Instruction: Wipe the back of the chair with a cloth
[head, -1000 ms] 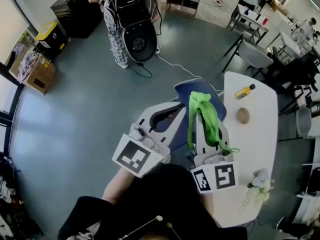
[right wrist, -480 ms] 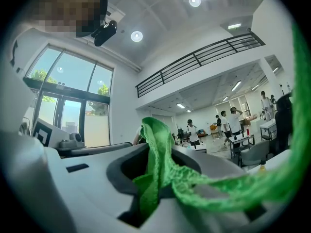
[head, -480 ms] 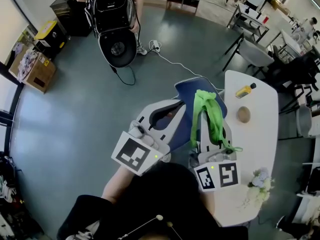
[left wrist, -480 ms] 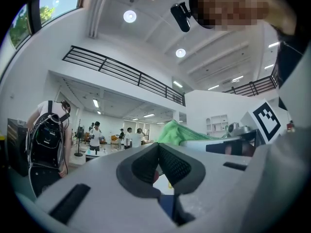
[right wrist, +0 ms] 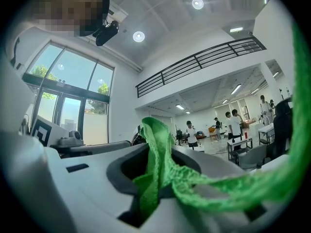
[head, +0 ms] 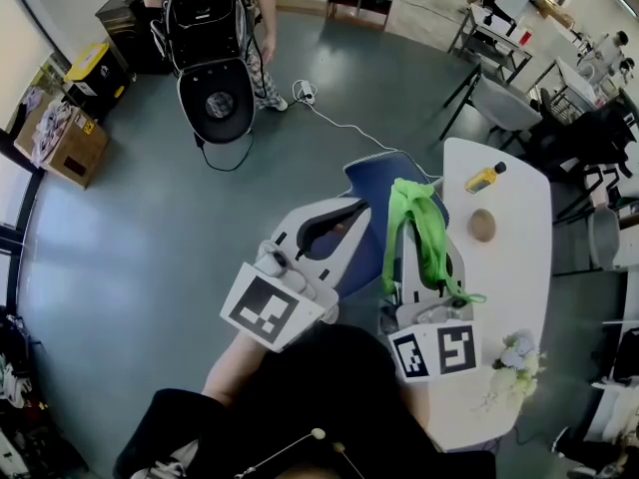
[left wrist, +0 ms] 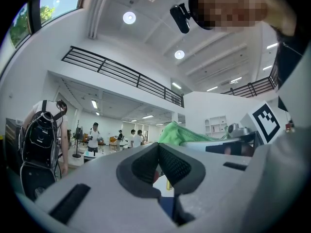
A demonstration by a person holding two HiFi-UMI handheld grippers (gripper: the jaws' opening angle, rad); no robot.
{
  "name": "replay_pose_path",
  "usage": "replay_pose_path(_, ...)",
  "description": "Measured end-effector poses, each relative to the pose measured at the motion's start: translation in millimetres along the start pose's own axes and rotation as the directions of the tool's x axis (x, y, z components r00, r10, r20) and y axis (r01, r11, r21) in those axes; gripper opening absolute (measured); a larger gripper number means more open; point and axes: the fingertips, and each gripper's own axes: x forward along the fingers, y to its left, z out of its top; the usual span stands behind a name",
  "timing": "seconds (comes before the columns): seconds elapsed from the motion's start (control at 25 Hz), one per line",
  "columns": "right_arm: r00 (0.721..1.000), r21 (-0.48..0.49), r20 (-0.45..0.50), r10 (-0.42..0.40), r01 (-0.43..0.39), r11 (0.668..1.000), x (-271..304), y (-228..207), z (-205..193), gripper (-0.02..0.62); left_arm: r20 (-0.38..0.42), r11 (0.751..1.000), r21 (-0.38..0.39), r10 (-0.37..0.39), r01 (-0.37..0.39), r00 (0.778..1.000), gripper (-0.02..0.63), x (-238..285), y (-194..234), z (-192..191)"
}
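Note:
A green cloth (head: 417, 230) hangs from my right gripper (head: 401, 211), whose jaws are shut on it; in the right gripper view the green cloth (right wrist: 160, 178) bunches between the pads and a strand trails off to the right. My left gripper (head: 351, 208) is shut with nothing in it, its pads (left wrist: 165, 165) pressed together. Both grippers are held up over a blue chair (head: 374, 180) that stands against the white table (head: 519, 267). Most of the chair is hidden under the grippers.
On the table are a yellow bottle (head: 484, 178), a round brown thing (head: 482, 225) and white flowers (head: 517, 357). A person with a black golf-style bag (head: 213, 38) stands on the far floor, with a white cable (head: 344, 125) trailing. Another chair (head: 504, 108) is at the back right.
The person with the black bag has moved left and farther away across the floor. Both grippers have stayed nearly still with the cloth held.

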Motion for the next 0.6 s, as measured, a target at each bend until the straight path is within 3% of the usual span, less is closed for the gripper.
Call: replay_pose_path(0.6, 1.0, 0.004, -0.004, 0.003, -0.003, 1.0, -12.8, 13.5, 0.0, 0.041, 0.005, 1.0, -0.009, -0.006, 0.006, 1.0, 0.002, -13.9, -7.1, -0.9)
